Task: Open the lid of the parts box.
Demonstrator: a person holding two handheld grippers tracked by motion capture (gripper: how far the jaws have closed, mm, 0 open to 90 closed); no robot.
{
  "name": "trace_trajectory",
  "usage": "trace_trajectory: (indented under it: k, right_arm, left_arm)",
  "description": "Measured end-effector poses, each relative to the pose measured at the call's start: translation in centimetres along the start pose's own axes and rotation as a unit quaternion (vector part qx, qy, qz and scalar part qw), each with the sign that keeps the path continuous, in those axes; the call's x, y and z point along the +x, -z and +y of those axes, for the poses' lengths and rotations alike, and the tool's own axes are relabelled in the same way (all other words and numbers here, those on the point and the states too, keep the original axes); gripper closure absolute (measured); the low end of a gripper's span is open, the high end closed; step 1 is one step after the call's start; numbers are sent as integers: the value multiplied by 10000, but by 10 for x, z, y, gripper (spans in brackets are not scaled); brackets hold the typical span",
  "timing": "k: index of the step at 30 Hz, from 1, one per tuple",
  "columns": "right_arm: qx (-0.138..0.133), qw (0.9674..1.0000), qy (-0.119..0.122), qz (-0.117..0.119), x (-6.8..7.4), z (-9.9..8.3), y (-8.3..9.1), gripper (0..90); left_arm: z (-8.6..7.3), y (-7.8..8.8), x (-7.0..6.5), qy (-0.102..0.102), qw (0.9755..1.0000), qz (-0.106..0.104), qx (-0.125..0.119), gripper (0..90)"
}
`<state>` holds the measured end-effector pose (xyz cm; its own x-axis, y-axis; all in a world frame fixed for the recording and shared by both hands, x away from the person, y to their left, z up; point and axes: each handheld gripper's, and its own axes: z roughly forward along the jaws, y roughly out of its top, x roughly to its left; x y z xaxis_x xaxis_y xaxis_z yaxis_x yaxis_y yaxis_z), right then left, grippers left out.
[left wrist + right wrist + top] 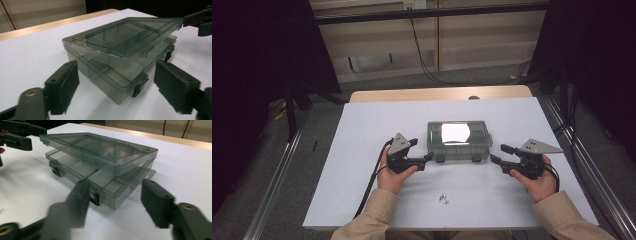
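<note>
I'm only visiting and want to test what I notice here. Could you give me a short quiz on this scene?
1. True or false: the lid of the grey plastic box is shut flat.
2. The box's inside is: A) one open space, B) split into compartments, C) full of water?
3. What lies on the white table nearest the person?
Key: 1 false, it stands ajar; 2 B; 3 a few small metal bits.
</note>
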<state>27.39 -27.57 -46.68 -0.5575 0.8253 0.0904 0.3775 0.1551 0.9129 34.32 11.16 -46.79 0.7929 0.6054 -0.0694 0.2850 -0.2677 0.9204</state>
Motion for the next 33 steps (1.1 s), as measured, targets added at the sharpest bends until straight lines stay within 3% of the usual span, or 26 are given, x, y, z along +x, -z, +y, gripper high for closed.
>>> trace_trajectory:
  k: [7,10,14,16,20,21,26,33]
  right_arm:
    - [214,9996,149,-59,0,0,1,659]
    - [303,9994,135,-38,0,0,-1,701]
    - [447,9989,104,28,1,1,-6,846]
    - [460,9989,77,17,1,2,-8,883]
    - [544,9985,23,-23,0,2,-10,900]
    - [574,9983,-37,-24,-2,2,-12,900]
    - [613,9981,-84,2,-2,2,-15,900]
    - [707,9974,-168,14,-3,1,-20,900]
  left_arm:
    - [-1,-2,-1,258,9994,-142,160,389]
    - [0,-1,-2,292,9992,-77,243,465]
    - [-1,0,-2,323,9989,-70,342,568]
    - [-1,0,-3,233,9989,-11,418,641]
    - [-2,1,-4,217,9981,-71,568,728]
    - [-2,0,-4,266,9975,-120,643,787]
    - [-3,-1,-5,286,9967,-66,761,899]
    - [-6,-6,-4,376,9956,-60,854,900]
